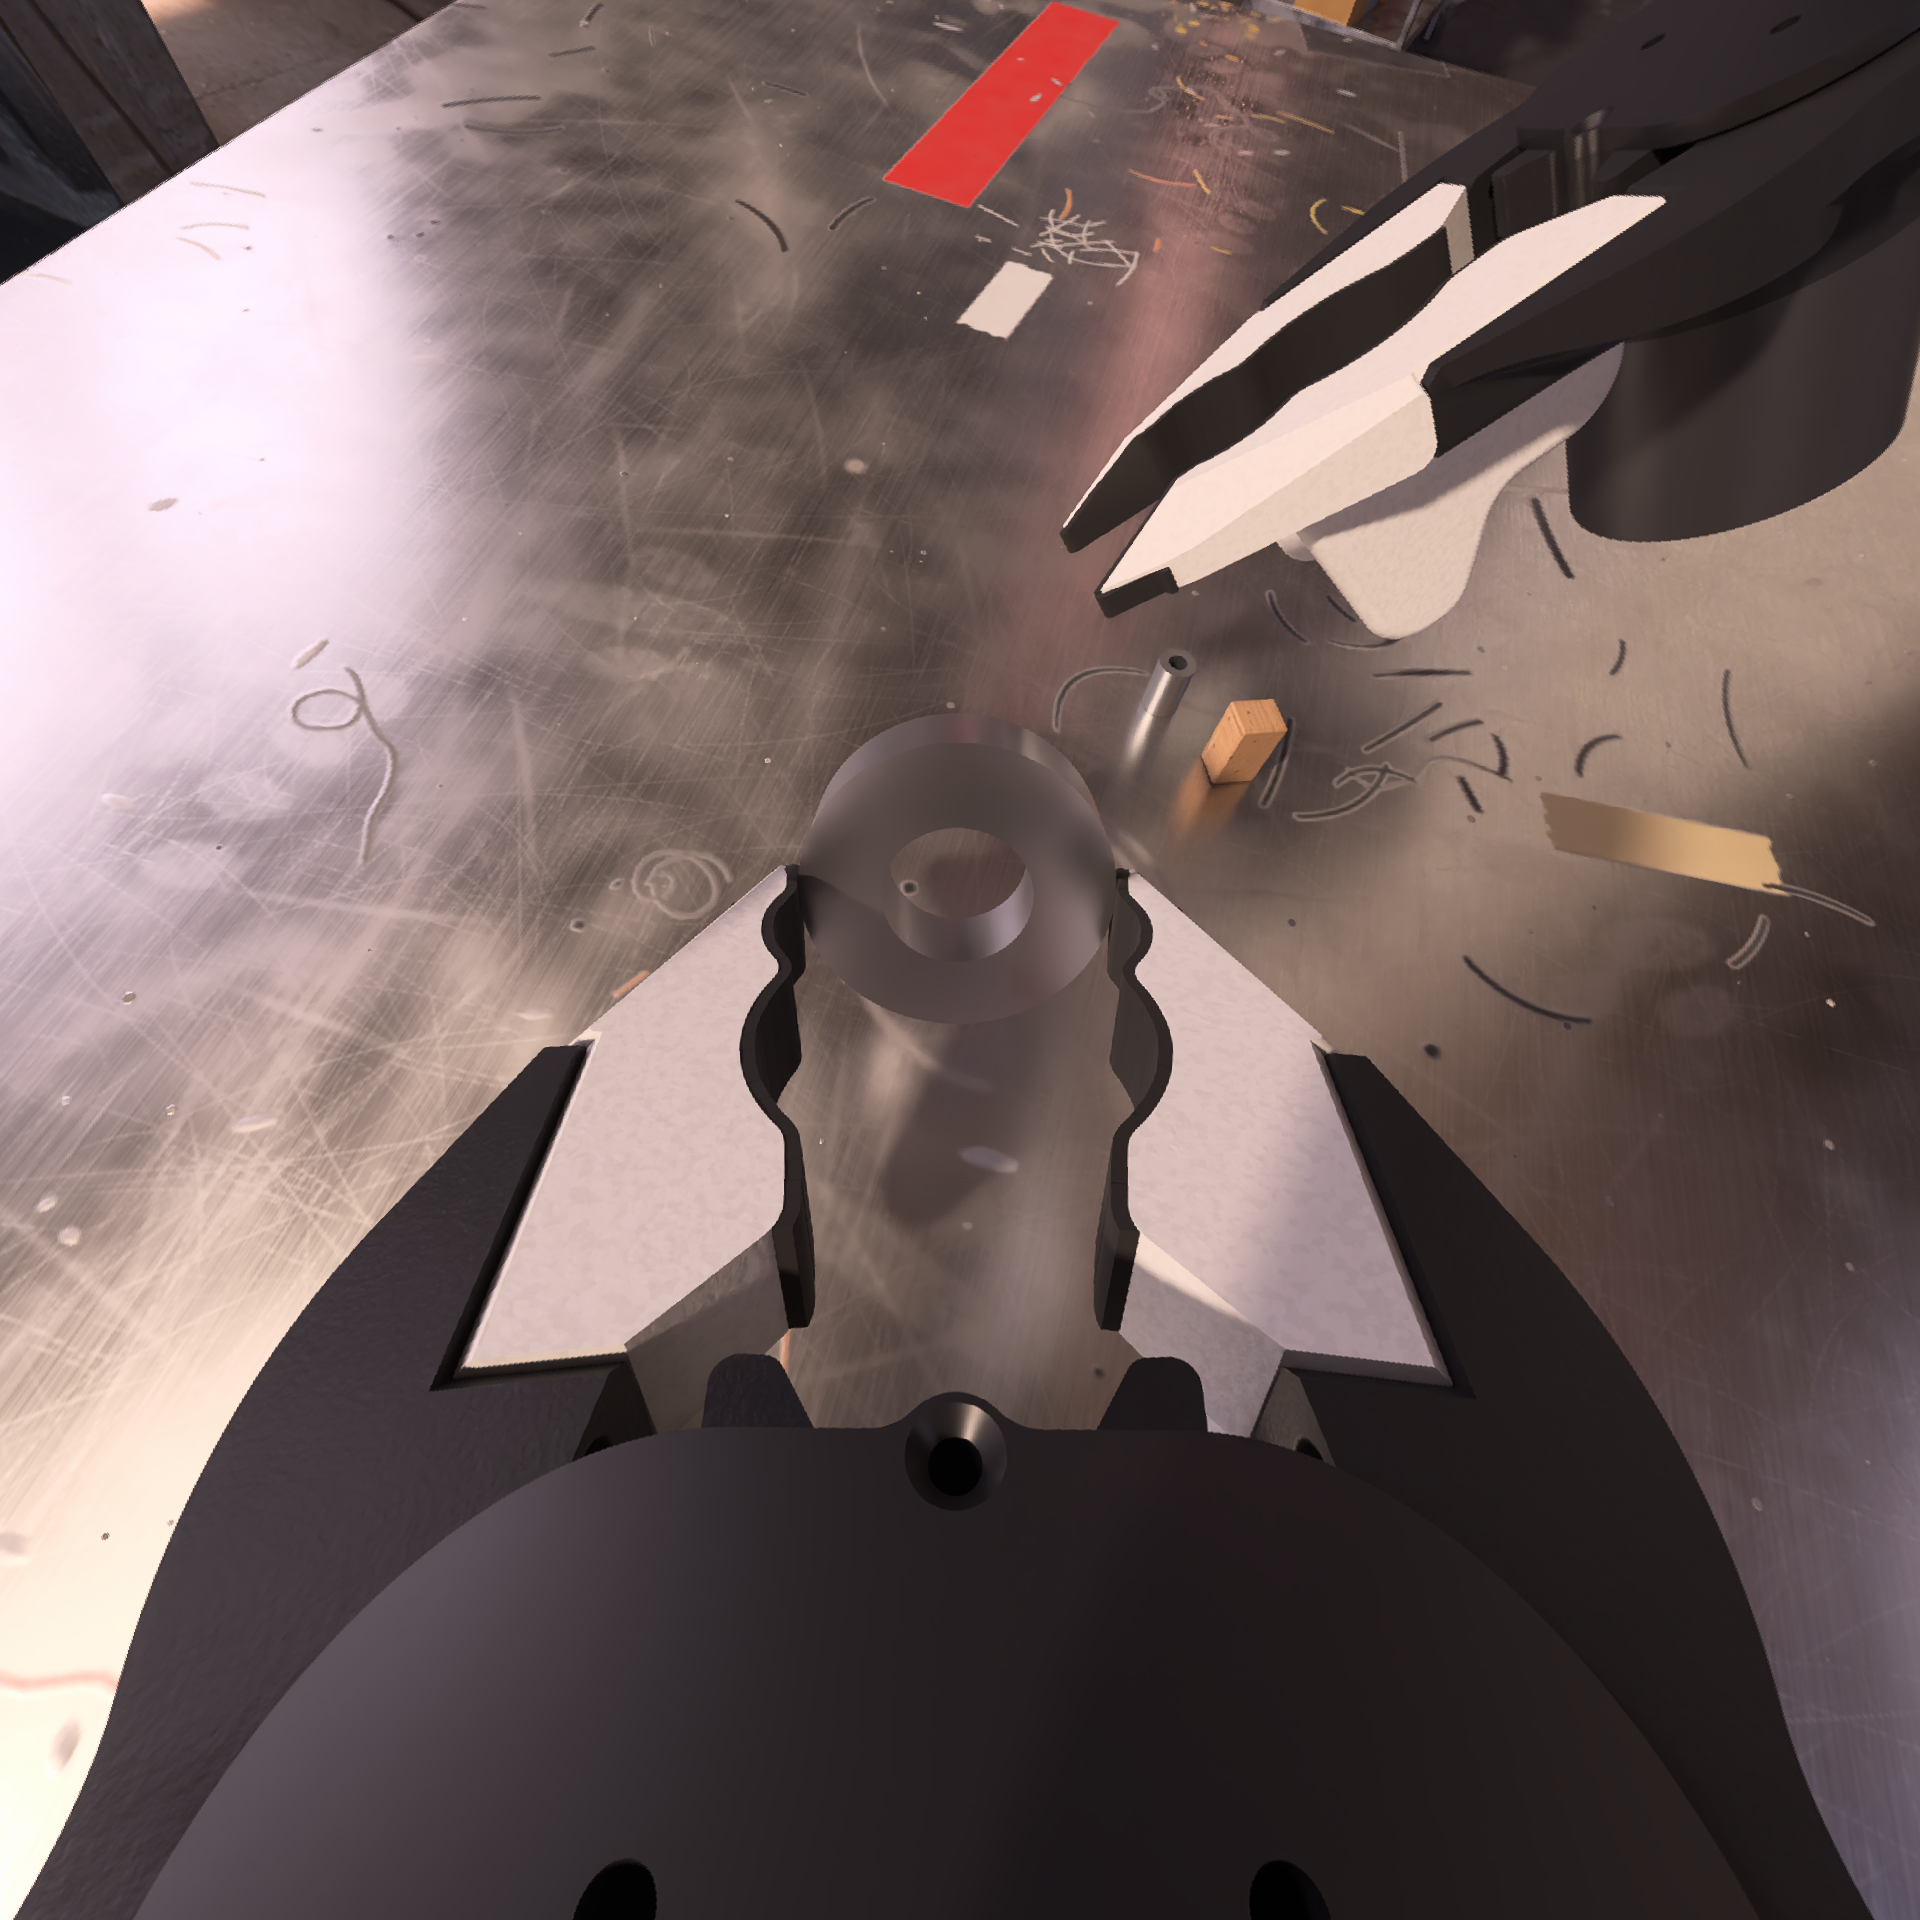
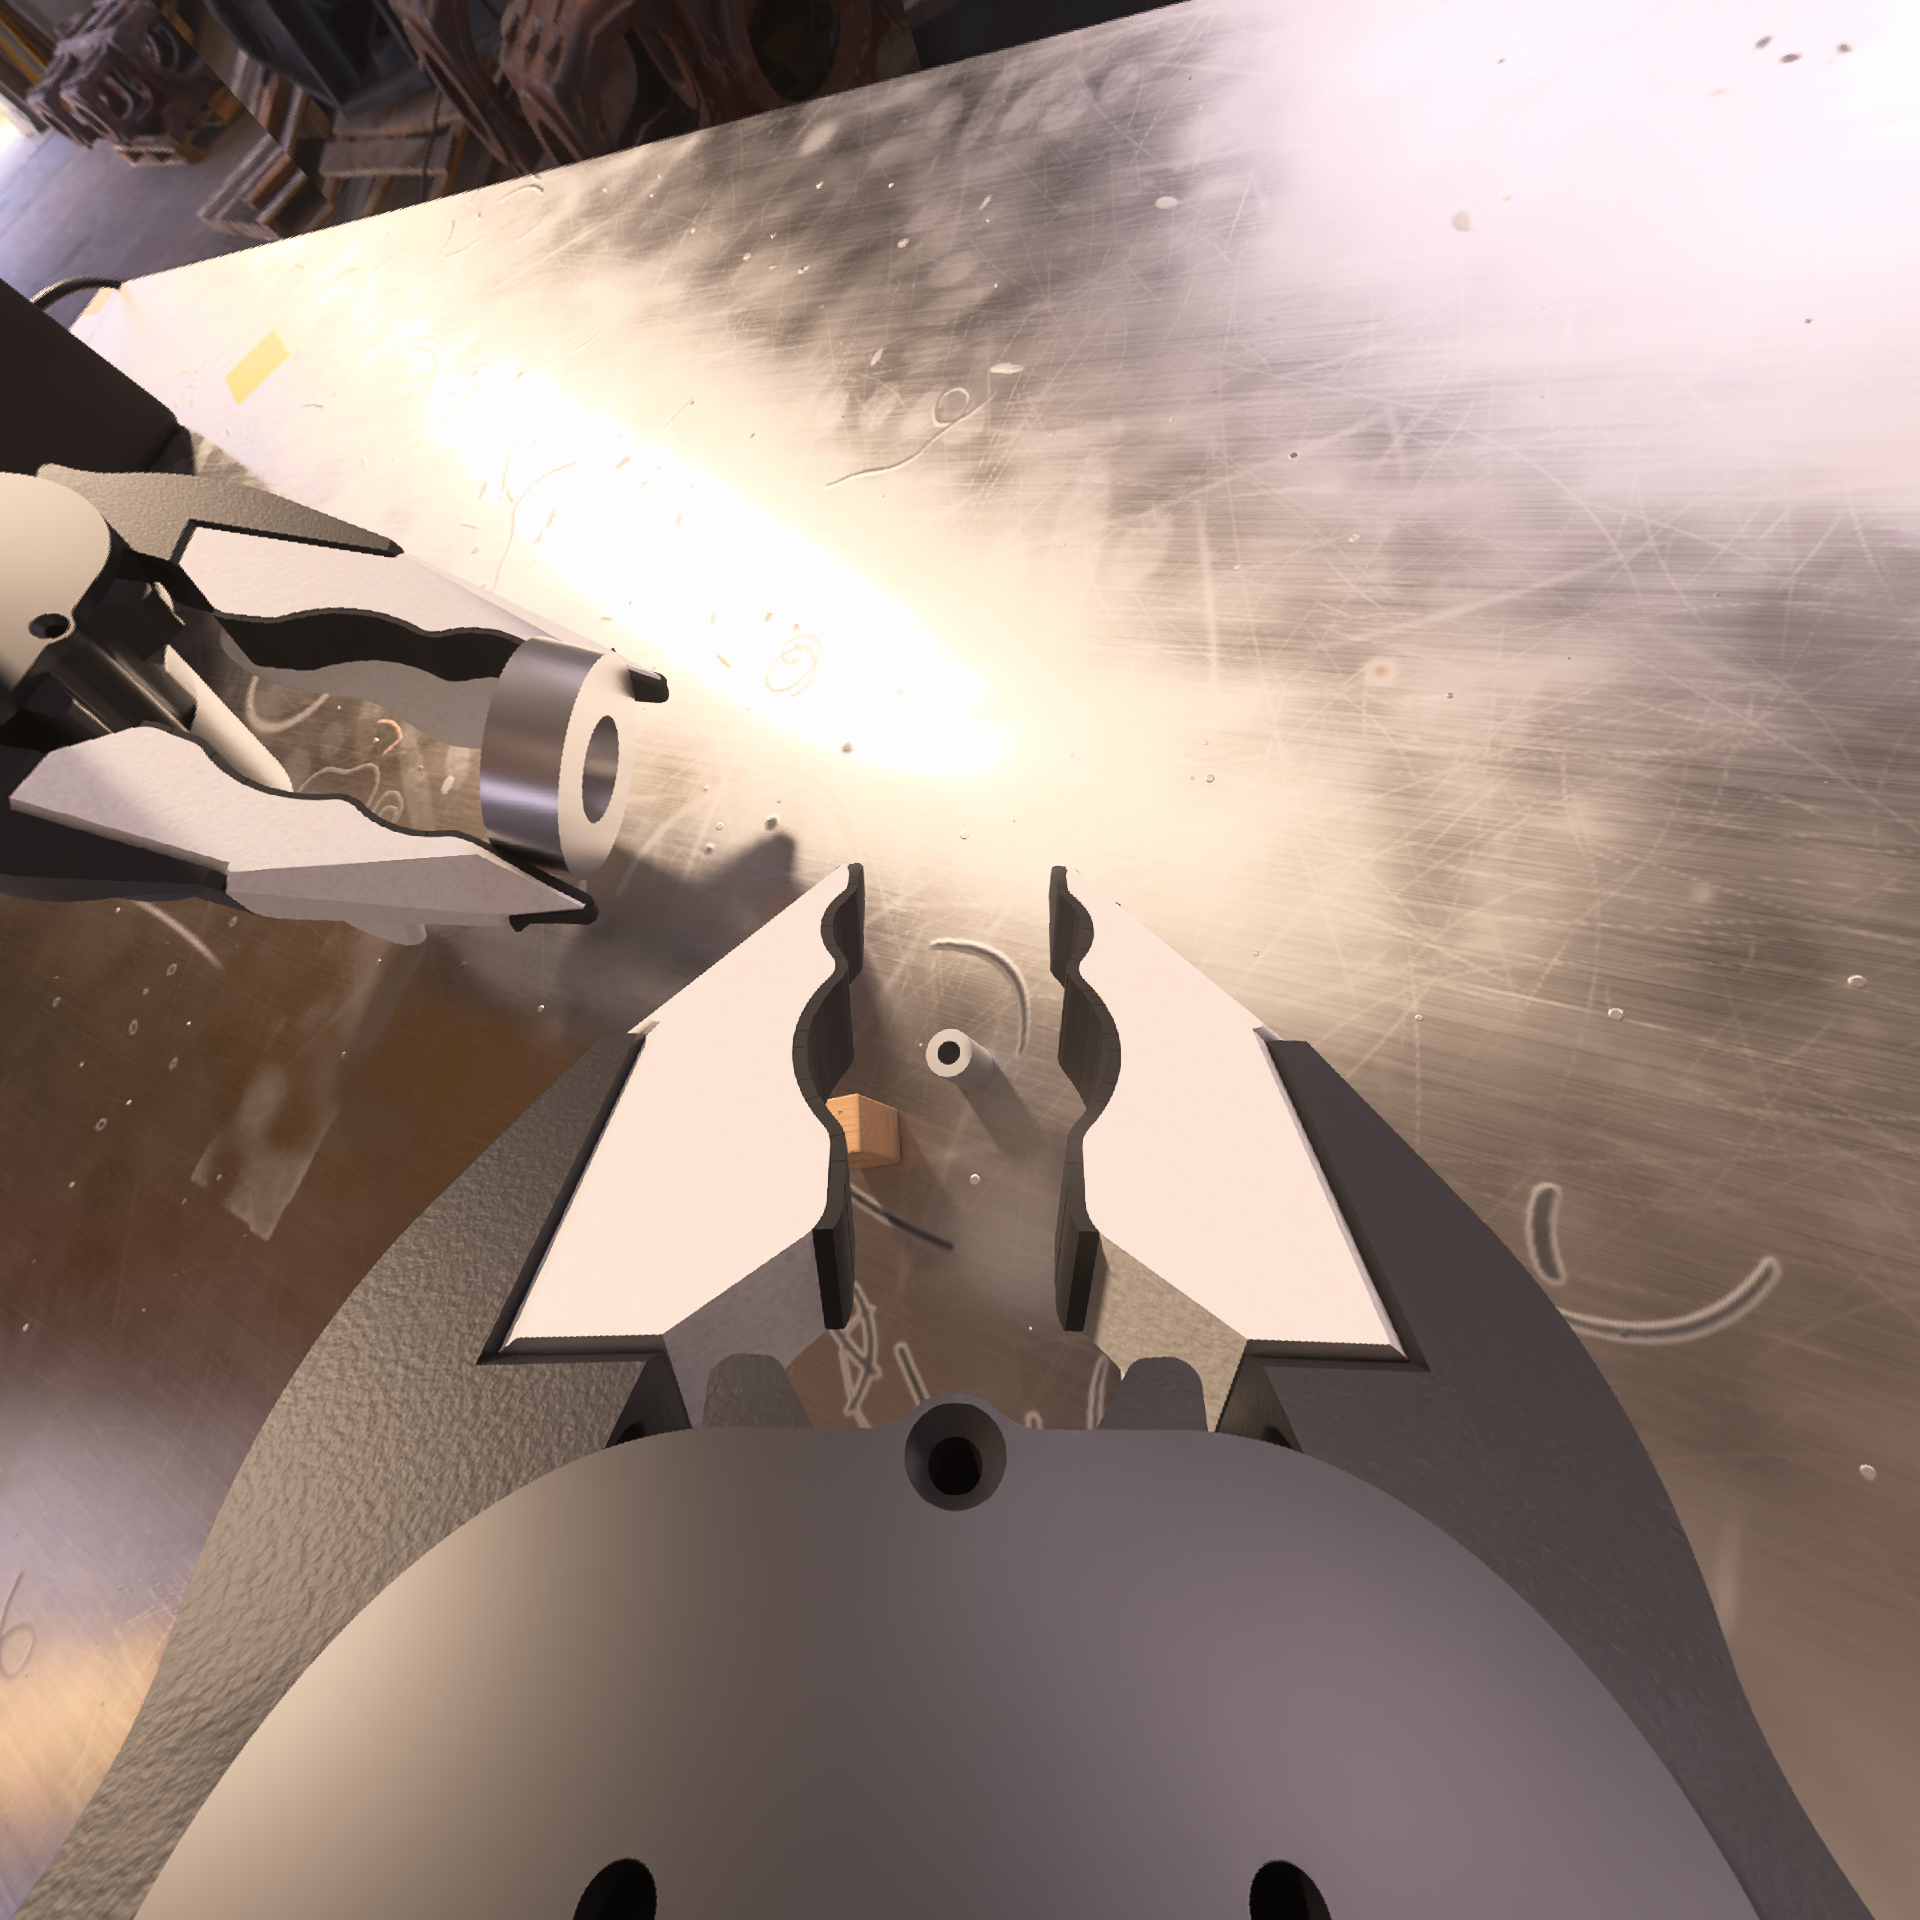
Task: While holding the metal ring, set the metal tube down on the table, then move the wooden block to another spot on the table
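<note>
Item one: metal ring (image 1: 954, 902), clamped by its outer wall between the tips of my left tongs (image 1: 956, 883) and carried clear above the tabletop (image 1: 416, 727), bore facing forward; I judge it is kept aloft so the ring stays in hand while the other tongs work. Item two: metal tube (image 2: 958, 1058), a short hollow cylinder standing on end on the tabletop, free of any grip, so I take the set-down step as done. Item three: wooden block (image 2: 871, 1135), small and pale, resting just beside the tube but apart from it, partly hidden in the right wrist view behind one finger. Item four: right tongs (image 2: 956, 883), released and empty, poised above tube and block with both showing in the gap. Room: scratched steel lies open to the far side and left; red tape strip (image 1: 1000, 99) and tan tape (image 1: 1660, 844) lie flat, no obstacle. The tabletop's edges are well away. Caution: in my judgement, the tube stands close enough to be tipped when I close on the block.
</note>
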Robot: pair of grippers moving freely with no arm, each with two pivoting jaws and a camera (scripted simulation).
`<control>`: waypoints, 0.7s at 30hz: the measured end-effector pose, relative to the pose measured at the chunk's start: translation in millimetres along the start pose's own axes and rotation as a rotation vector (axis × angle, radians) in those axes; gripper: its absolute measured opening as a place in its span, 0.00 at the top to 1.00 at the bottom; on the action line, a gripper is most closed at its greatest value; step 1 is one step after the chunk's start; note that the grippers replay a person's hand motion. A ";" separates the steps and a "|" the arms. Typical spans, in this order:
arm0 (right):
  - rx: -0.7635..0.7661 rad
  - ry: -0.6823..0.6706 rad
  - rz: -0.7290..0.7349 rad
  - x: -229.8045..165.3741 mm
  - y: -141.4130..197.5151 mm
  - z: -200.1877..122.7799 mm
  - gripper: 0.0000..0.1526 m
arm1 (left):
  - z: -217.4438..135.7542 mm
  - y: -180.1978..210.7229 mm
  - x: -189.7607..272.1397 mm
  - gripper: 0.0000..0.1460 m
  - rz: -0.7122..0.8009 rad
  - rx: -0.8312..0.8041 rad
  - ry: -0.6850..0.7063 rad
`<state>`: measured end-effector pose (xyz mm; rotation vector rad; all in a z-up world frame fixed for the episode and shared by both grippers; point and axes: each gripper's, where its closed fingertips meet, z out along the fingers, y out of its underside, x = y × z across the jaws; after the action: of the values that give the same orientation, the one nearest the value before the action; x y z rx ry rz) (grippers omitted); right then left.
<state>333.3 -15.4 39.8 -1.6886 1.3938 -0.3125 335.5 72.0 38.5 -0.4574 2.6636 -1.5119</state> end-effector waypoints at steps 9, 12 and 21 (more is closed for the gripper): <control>-0.003 0.000 -0.001 -0.1 0.5 0.5 0.77 | 0.2 0.3 0.5 0.60 0.003 -0.001 0.001; -0.013 0.000 0.000 0.1 1.9 1.5 0.77 | 0.4 0.5 0.7 0.60 0.004 -0.003 0.001; -0.008 0.000 0.002 0.2 1.1 0.8 0.77 | 1.1 1.2 1.9 0.60 0.011 -0.009 0.007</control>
<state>333.2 -15.1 38.5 -1.6935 1.3986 -0.3056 333.5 71.2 37.1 -0.4387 2.6746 -1.5015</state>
